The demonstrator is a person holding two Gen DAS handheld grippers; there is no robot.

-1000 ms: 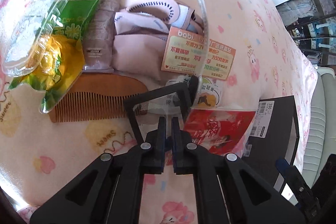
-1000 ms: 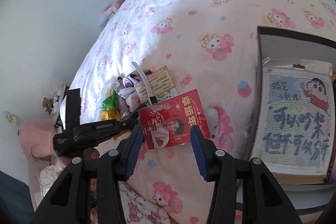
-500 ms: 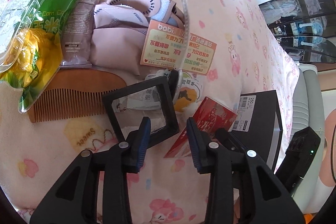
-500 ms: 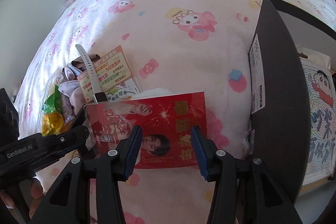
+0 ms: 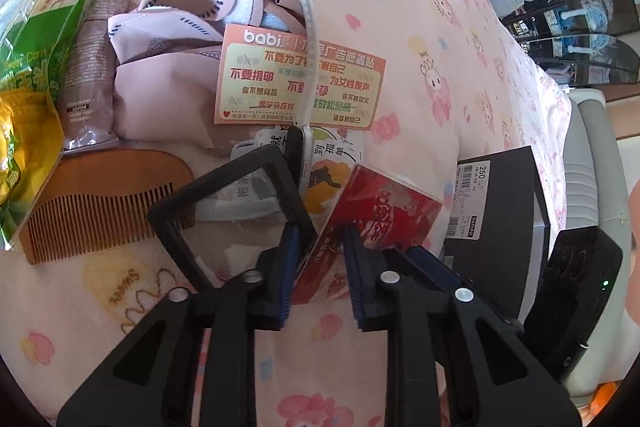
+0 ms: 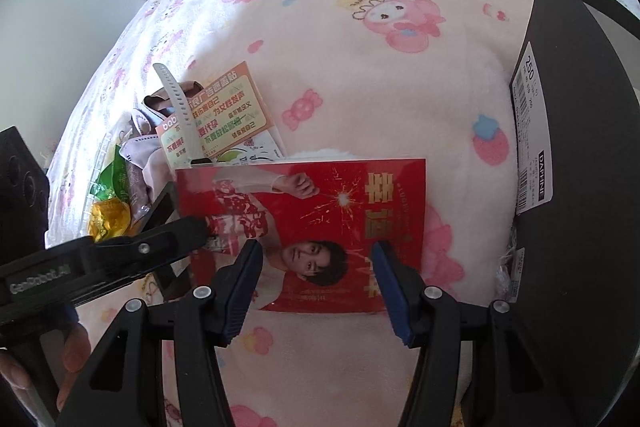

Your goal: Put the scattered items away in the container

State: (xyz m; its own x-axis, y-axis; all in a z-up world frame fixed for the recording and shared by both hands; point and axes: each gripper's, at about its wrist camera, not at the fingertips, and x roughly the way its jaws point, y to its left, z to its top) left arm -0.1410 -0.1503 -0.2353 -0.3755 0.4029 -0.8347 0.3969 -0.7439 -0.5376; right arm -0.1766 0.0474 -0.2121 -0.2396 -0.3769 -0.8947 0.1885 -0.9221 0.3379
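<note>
Left of the black box [image 6: 568, 163], red card [image 6: 320, 223] tilted up; left gripper [image 5: 318, 267] and right gripper [image 6: 316, 283] jaws wide, straddling it — right should pinch card's near edge squarely, then lift toward box

A bed under a pink cartoon-print blanket [image 6: 360, 75], with a black box [image 6: 568, 187] at one side and, near it, a red card [image 6: 320, 203], then farther a wooden comb [image 5: 100, 203], a green snack bag [image 5: 28, 99].
</note>
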